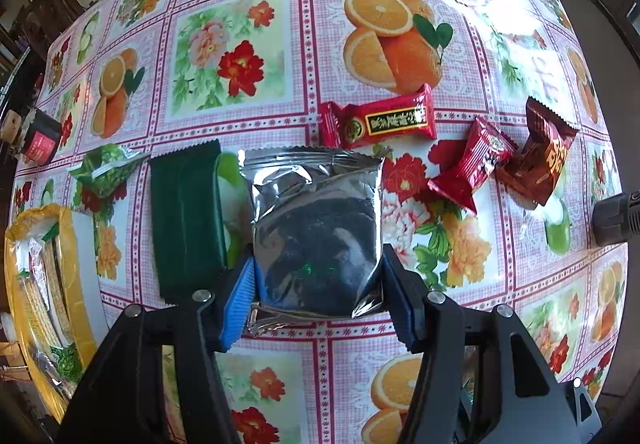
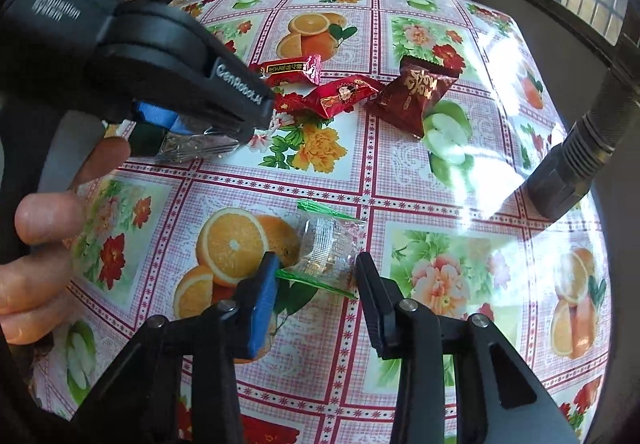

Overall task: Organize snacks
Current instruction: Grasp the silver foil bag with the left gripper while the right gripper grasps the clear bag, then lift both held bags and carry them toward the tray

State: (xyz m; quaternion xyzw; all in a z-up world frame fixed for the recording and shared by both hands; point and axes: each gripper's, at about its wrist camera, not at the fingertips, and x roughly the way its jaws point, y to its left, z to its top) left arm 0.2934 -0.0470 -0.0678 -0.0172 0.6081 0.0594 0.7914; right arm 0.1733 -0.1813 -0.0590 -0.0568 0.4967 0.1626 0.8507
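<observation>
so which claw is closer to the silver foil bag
Left. The left claw straddles the silver foil bag, its fingers at both side edges. The right claw is apart from it, around a clear candy wrapper.

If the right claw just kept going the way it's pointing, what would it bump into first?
Most likely the clear wrapper with green ends, lying on the tablecloth between the right claw's fingers. Whether the pads already touch it is hard to tell; beneath it is only the tablecloth.
</observation>
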